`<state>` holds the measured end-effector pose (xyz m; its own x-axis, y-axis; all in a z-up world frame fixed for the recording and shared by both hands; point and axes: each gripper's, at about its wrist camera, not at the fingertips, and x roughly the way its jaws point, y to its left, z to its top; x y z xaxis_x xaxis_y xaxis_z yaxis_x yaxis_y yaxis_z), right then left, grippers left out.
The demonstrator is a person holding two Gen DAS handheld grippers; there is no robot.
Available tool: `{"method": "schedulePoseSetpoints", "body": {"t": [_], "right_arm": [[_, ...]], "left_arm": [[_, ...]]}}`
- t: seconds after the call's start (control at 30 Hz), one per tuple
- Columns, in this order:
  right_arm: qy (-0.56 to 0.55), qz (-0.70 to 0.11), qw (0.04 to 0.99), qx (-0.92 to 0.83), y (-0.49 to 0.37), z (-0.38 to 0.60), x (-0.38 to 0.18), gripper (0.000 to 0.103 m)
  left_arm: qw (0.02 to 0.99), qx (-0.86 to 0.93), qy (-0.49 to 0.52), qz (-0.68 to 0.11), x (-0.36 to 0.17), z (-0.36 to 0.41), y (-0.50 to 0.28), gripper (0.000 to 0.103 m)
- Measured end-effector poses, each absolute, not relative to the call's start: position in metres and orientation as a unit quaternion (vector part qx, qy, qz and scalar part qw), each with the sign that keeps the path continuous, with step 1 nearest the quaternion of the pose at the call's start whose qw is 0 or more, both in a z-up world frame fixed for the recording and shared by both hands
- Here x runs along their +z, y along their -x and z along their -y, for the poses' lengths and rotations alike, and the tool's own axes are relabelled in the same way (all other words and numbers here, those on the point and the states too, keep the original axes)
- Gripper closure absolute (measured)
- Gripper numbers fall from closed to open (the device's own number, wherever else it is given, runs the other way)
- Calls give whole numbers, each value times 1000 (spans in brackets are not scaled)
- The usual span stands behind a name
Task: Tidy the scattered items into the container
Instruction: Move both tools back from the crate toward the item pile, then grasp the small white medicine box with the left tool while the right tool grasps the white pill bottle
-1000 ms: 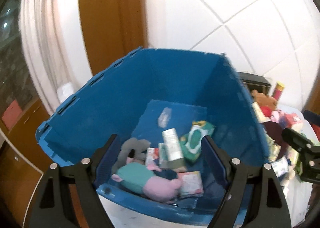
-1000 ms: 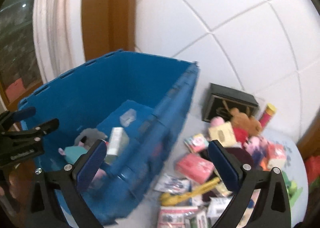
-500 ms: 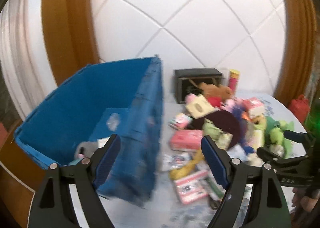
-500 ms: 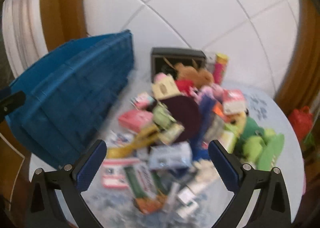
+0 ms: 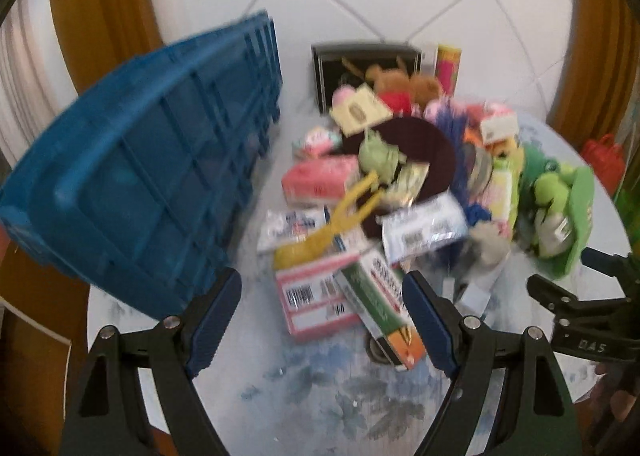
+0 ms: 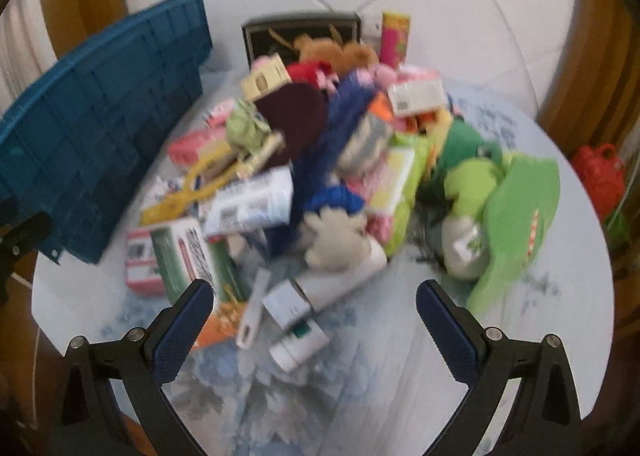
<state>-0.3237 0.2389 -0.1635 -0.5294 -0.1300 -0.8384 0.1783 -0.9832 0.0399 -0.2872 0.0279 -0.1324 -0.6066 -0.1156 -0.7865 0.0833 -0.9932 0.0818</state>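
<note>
Grippers, left [image 5: 322, 312] and right [image 6: 314, 310], both spread wide and empty above the table [image 6: 400, 376], with the item pile [image 6: 320, 159] right of the blue crate [image 5: 140, 183].

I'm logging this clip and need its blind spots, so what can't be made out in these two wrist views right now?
- Inside of the blue crate: both views see only its outer ribbed wall, so its contents are hidden.
- Print on the pink-and-white box and green box: smeared by motion blur.
- Black box at the back: lower part covered by the brown plush.
- Right gripper in the left wrist view: cut off by the frame edge.
</note>
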Motion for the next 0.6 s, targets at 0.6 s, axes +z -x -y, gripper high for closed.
{"method": "schedulePoseSetpoints", "body": {"t": [0.6], "right_arm": [[-565, 3, 59, -823, 314, -255, -266, 0]], "left_arm": [[32, -849, -526, 43, -231, -23, 304, 20]]}}
